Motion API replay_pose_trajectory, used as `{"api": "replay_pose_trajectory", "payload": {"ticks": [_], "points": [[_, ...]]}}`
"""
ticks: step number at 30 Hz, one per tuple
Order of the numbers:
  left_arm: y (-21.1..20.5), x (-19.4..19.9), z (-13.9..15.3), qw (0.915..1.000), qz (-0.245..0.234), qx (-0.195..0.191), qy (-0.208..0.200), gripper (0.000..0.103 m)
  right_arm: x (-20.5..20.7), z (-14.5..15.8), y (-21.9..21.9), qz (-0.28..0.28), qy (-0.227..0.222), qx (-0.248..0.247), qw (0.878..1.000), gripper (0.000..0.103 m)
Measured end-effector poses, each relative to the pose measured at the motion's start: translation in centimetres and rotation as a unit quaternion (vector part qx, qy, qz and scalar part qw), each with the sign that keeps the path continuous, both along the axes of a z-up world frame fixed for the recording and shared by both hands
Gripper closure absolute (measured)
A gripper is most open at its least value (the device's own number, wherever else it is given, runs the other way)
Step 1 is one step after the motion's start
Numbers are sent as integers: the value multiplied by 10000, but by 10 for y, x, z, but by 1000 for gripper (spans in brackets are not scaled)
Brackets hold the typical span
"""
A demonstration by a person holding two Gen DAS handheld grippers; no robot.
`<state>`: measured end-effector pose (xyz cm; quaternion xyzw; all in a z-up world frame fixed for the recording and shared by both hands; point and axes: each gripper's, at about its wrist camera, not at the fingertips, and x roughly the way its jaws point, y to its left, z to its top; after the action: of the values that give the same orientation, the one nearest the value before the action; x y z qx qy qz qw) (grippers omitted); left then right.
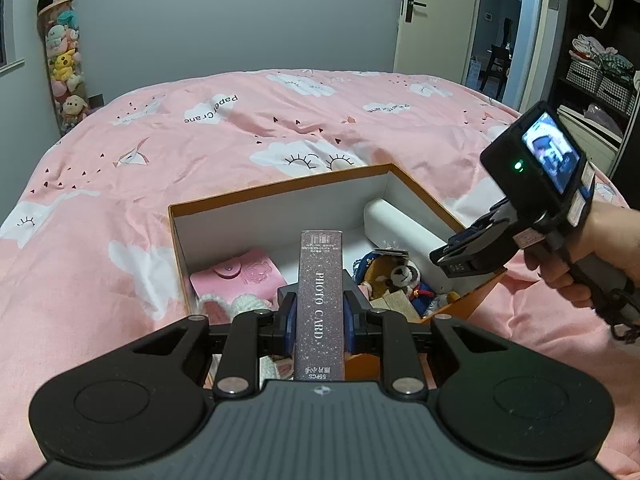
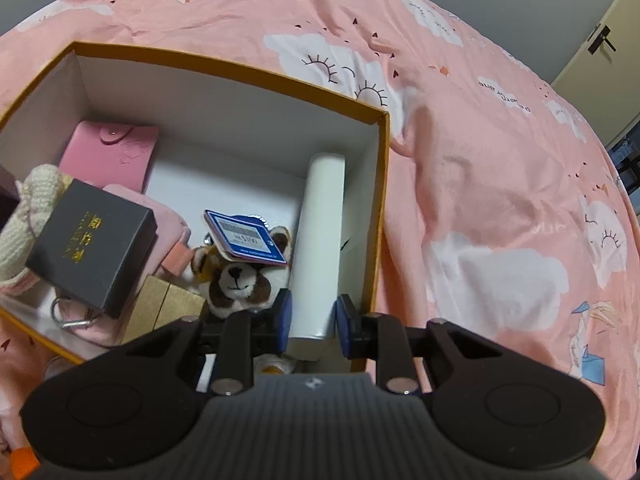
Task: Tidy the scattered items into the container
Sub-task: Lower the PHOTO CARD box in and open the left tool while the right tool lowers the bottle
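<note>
Pink cloud-print duvet (image 1: pixel 240 140) under orange box (image 1: pixel 280 184); left gripper (image 1: pixel 320 316) clamping photo card pack (image 1: pixel 320 300), right gripper (image 2: pixel 310 316) parted around white tube (image 2: pixel 320 240)

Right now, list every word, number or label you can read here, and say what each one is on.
"PHOTO CARD": side of the glittery box held in the left claw.
"55PCS": that box's near end; the characters beside it are unreadable.
"Paper Crane": pink duvet, printed on its white clouds.
Blue tag on the plush raccoon: barcode and print too blurred.
Black box: gold characters, unreadable.
</note>
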<state>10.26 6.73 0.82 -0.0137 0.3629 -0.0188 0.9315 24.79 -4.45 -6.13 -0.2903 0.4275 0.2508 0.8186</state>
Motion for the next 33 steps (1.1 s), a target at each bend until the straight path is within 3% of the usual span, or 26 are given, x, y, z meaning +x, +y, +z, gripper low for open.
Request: {"api": "replay_pose_trajectory", "payload": {"ticks": [9,13,16,21,24,29,33], "points": [[-1,14,5,9993,-278,211,-134,77,-7,-5,4,261,-38,-96,9996,77],[-8,32,4,9954,-585,745,-161,77,-18,11,-4,347,-291,147,9989,79],[-19,48,-2,9874,-877,1308,-158,77,-21,25,-9,394,-438,367,9976,79],[-35,77,-24,9649,-1426,2202,-143,77,-26,36,-15,521,-411,615,9959,78],[-45,95,-43,9443,-1843,2728,-34,77,-25,35,-20,552,-351,668,9956,78],[-59,113,-74,8995,-2513,3573,11,77,-19,32,-27,519,-341,694,9957,78],[-63,125,-90,8754,-2856,3900,73,77,-12,30,-28,573,-222,760,9952,78]]}}
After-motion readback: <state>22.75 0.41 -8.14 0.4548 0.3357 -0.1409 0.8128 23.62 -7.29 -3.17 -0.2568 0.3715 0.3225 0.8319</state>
